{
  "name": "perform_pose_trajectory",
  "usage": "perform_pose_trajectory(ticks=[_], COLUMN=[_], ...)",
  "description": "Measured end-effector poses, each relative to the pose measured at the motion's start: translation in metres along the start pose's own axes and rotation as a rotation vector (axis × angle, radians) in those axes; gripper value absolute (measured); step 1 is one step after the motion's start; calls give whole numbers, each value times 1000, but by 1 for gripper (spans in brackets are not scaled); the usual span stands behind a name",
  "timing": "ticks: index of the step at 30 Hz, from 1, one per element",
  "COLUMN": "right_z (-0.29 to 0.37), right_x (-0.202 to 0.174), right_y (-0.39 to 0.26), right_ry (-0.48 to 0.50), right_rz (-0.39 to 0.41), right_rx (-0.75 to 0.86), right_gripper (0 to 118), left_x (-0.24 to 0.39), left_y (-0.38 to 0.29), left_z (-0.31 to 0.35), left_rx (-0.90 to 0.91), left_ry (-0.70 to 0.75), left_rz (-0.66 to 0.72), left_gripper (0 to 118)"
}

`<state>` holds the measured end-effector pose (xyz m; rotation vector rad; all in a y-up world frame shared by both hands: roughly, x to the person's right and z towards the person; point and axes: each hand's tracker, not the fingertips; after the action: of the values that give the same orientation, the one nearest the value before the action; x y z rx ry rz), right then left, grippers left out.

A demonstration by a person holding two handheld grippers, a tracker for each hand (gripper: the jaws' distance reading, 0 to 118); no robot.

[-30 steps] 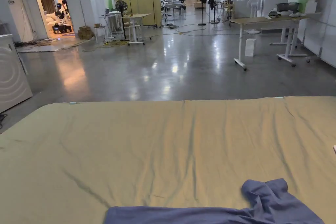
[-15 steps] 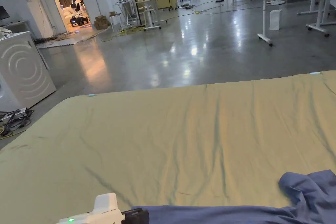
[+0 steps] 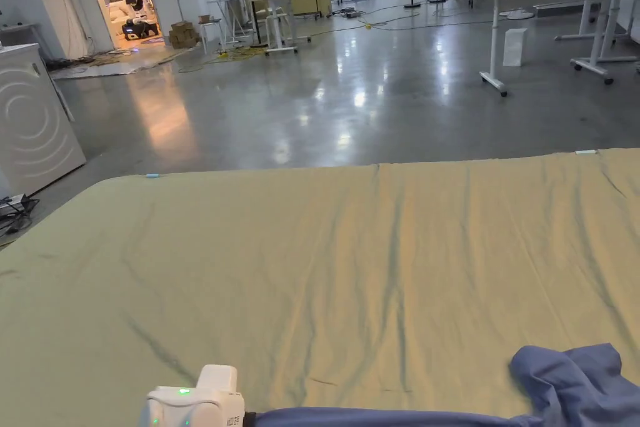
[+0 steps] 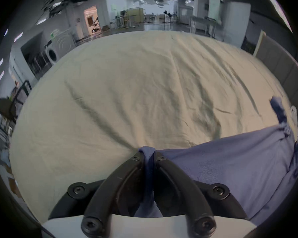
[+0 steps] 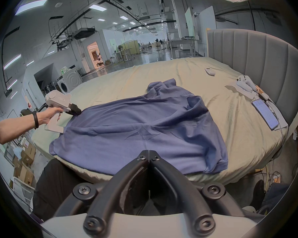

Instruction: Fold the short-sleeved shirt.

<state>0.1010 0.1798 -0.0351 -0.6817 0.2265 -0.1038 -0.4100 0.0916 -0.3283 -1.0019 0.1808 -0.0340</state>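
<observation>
The blue short-sleeved shirt (image 5: 144,130) is lying spread on the beige bed sheet (image 5: 230,121), near the bed's near edge. The left gripper (image 4: 147,153) is pinching a bunched fold of the shirt's edge between both jaws. The right gripper (image 5: 149,153) is hovering above the near hem, jaws closed together on nothing

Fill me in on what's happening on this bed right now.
A person is starting to fold a blue short-sleeved shirt that lies spread but rumpled on a bed with a beige sheet. The left gripper is shut on a pinch of the shirt's edge. The right gripper hangs above the near edge of the bed with its jaws closed on nothing. No fold has been made yet. A phone lies near the headboard.
</observation>
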Motion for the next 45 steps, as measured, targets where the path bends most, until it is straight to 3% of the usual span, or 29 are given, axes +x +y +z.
perform_pose_trajectory(ticks=[5, 7, 8, 11, 12, 17, 20, 22, 23, 25, 26, 28, 29, 33, 38, 42, 45], right_z=[-15, -33, -46, -97, -111, -217, -273, -292, -304, -307, -300, -299, -298, -293, -209, -127, -74], right_x=[18, 31, 41, 69, 76, 131, 150, 154, 156, 150, 142, 139, 138, 144, 134, 129, 125], right_y=[30, 55, 69, 117, 138, 189, 196, 196, 195, 189, 188, 184, 184, 187, 190, 161, 128], right_ry=[-25, -37, -39, -67, -76, -103, -186, -251, -257, -230, -258, -211, -192, -174, -114, -100, -98], right_rz=[28, 71, 83, 88, 76, -45, -7, 53, 68, 56, 88, 107, 107, 84, 35, 19, 17], right_rx=[28, 43, 41, 15, 7, -190, -350, -351, -381, -461, -401, -371, -377, -357, -107, -23, 12], right_gripper=[0, 1, 13, 83, 85, 84, 84, 81, 69, 62, 46, 7, 3, 3, 3, 3, 3], left_x=[24, 19, 18, 18, 17, 5, 7, 6, 4, 4, 3, 1, 0, -13, -51, -73, -104], left_y=[1, 4, 4, 6, 6, 12, 16, 17, 16, 16, 15, 11, 8, 0, -6, -51, -101], left_z=[-5, -14, -15, -10, -10, -15, -6, -6, -6, -5, -6, -8, -7, 3, 84, 158, 173], left_rx=[-46, -52, -53, -56, -55, -62, -77, -84, -85, -85, -80, -53, -34, 25, 193, 243, 252], left_ry=[47, 45, 42, 22, 15, -12, -34, -47, -50, -53, -53, -49, -47, -110, -291, -327, -349], left_rz=[-206, -208, -201, -163, -156, -161, -152, -148, -146, -146, -145, -136, -136, -85, 142, 128, 125], left_gripper=[9, 9, 9, 9, 9, 9, 8, 8, 8, 8, 8, 8, 8, 7, 7, 7, 7])
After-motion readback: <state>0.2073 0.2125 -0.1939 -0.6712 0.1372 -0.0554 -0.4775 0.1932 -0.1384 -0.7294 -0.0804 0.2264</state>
